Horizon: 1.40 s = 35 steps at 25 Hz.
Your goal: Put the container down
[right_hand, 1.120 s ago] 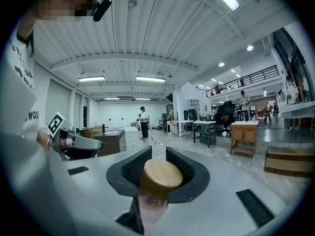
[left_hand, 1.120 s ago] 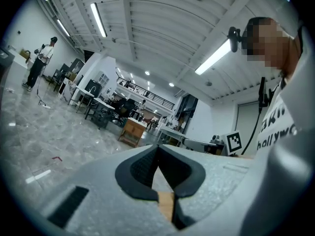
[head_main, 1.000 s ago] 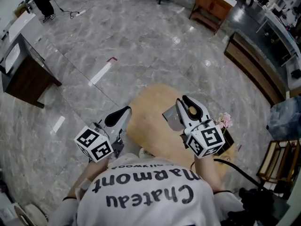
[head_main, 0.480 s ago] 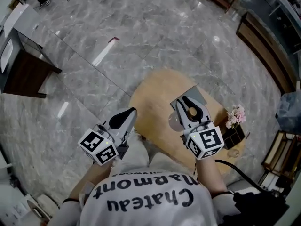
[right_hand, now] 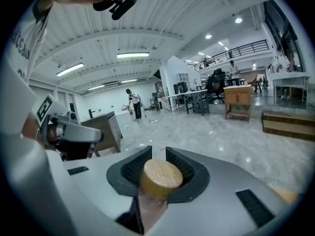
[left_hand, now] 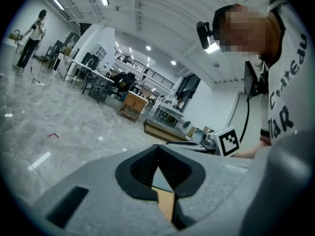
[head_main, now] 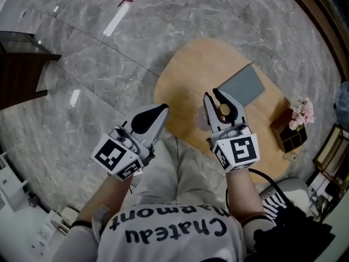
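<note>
**Grip.** My right hand-held gripper [head_main: 214, 97] is partly closed, with its jaws clamped on the sides of the round wooden lid [right_hand: 161, 177] of the container [head_main: 203, 120]. My left hand-held gripper [head_main: 163, 109] has its jaws closed tip to tip and holds nothing. It hangs off the left rim of the tabletop [head_main: 188, 72], over the floor [head_main: 103, 64].

**Position.** The container hangs from its lid over the near part of the round tabletop, close to the rim on my side. I cannot tell whether its base touches the wood.

**Handling (judged).**
- The body below the lid looks clear, probably glass, so I treat it as stiff, smooth and breakable.
- It seems light enough for one gripper.
- The lid may only be pushed in, in which case the whole weight rests on that fit. A hold on the body just under the lid would be safer.
- With the present hold, I should lower it upright and slowly, without swinging it.

**Room.**
- Bare wood lies between the near rim and the grey mat [head_main: 242, 84].
- The flower box [head_main: 294, 130] stands well apart, at the right rim.
- The near rim is the main risk, so I should set the container down further in.
</note>
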Available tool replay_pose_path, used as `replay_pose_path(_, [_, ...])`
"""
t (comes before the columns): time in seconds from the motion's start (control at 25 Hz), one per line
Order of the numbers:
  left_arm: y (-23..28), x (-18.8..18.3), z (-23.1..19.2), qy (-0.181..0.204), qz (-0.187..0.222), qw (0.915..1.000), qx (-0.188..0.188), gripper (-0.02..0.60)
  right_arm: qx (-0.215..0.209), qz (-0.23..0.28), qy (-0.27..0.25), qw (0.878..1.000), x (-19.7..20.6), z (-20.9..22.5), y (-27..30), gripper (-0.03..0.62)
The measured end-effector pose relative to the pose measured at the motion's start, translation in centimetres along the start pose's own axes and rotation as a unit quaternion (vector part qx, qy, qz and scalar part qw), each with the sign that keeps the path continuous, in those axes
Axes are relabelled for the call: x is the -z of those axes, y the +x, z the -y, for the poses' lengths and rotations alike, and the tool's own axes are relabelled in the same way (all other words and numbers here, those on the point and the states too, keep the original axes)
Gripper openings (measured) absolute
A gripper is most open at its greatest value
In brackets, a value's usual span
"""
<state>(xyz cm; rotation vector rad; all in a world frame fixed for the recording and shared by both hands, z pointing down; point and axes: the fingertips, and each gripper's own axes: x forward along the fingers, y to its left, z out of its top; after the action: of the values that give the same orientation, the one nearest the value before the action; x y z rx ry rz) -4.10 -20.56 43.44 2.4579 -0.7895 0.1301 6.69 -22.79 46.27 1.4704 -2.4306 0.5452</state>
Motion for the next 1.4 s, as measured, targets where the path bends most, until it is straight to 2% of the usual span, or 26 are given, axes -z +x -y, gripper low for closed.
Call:
replay_pose_path(0.16, [1.6, 5.1, -2.3, -0.008, -0.038, 0.9992, 0.01, 0.014, 0.034, -0.001, 0.014, 0.999, 4.3, 1.2, 2.3, 0.091])
replay_pose_path(0.36, [4.3, 10.2, -4.5, 0.001, -0.074, 0.997, 0.02, 0.014, 0.077, -0.021, 0.024, 0.996, 9.7, 3.1, 3.9, 0.091])
replay_pose_path(0.44, [5.2, 11.5, -5.3, -0.015, -0.077, 0.9968, 0.016, 0.014, 0.094, -0.03, 0.03, 0.995, 11.5, 3.7, 4.1, 0.091])
replay_pose_path(0.56, [6.3, 12.7, -6.5, -0.02, -0.069, 0.9975, 0.004, 0.014, 0.109, -0.033, 0.022, 0.993, 13.3, 4.3, 4.9, 0.091])
replay_pose_path(0.68, [6.6, 14.1, -7.0, -0.03, -0.074, 0.9968, -0.007, 0.014, 0.118, -0.033, 0.019, 0.992, 14.7, 5.0, 5.0, 0.091])
replay_pose_path(0.96, [6.8, 17.2, -7.8, -0.037, -0.117, 0.9922, -0.019, 0.014, 0.14, -0.04, 0.011, 0.989, 16.6, 6.1, 4.9, 0.091])
replay_pose_path(1.2, [8.2, 19.3, -7.1, -0.022, -0.135, 0.9906, -0.009, 0.014, 0.124, -0.044, -0.02, 0.991, 17.6, 5.5, 4.8, 0.091])
replay_pose_path(1.4, [8.8, 18.9, -7.1, -0.026, -0.119, 0.9924, -0.018, 0.014, 0.116, -0.042, -0.033, 0.992, 17.8, 4.6, 4.4, 0.091])
